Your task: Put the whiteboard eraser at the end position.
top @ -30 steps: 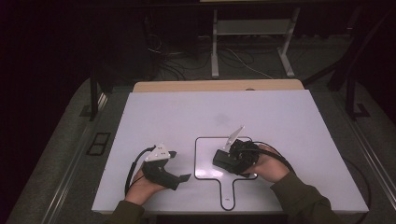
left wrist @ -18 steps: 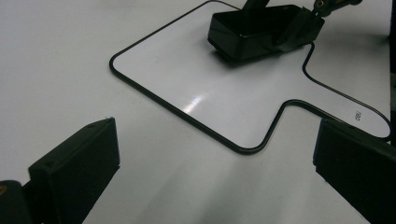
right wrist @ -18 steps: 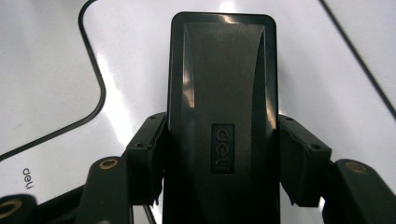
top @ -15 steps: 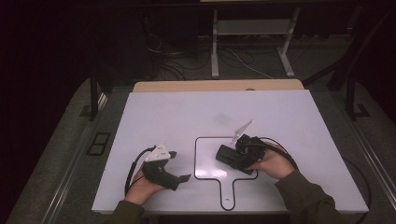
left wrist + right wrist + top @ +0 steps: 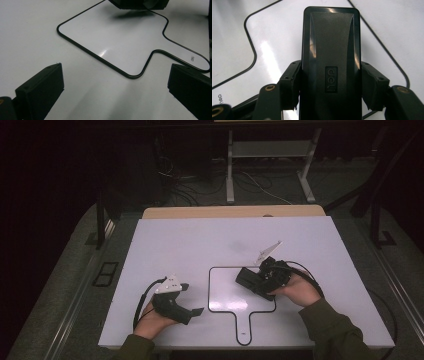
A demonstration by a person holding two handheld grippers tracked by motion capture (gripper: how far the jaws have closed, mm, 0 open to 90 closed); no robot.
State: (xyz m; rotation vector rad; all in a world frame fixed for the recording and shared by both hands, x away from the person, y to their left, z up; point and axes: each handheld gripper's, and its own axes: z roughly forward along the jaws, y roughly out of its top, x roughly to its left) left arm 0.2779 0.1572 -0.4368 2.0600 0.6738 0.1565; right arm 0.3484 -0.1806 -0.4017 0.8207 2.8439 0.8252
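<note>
A small handled whiteboard (image 5: 225,292) with a black rim lies flat on the white table (image 5: 200,240). My right gripper (image 5: 257,282) hovers over the board's right part, shut on a black board eraser (image 5: 245,277). In the right gripper view the eraser (image 5: 330,42), marked "deli", sits upright between the pads of my right gripper (image 5: 330,87), with the whiteboard (image 5: 277,45) beneath. My left gripper (image 5: 192,299) rests on the table left of the board, open and holding nothing. Seen from my left gripper (image 5: 115,92), the whiteboard (image 5: 120,37) lies just ahead and the eraser (image 5: 137,3) hangs at the top edge.
A wooden strip (image 5: 235,212) runs along the table's far edge. Beyond it stand a metal frame (image 5: 270,165) and loose cables (image 5: 200,185) on the dark floor. A black cable (image 5: 142,302) loops behind the left gripper.
The right gripper has shifted a little to the right and away, rising slightly with the eraser in it. The left gripper has stayed put.
</note>
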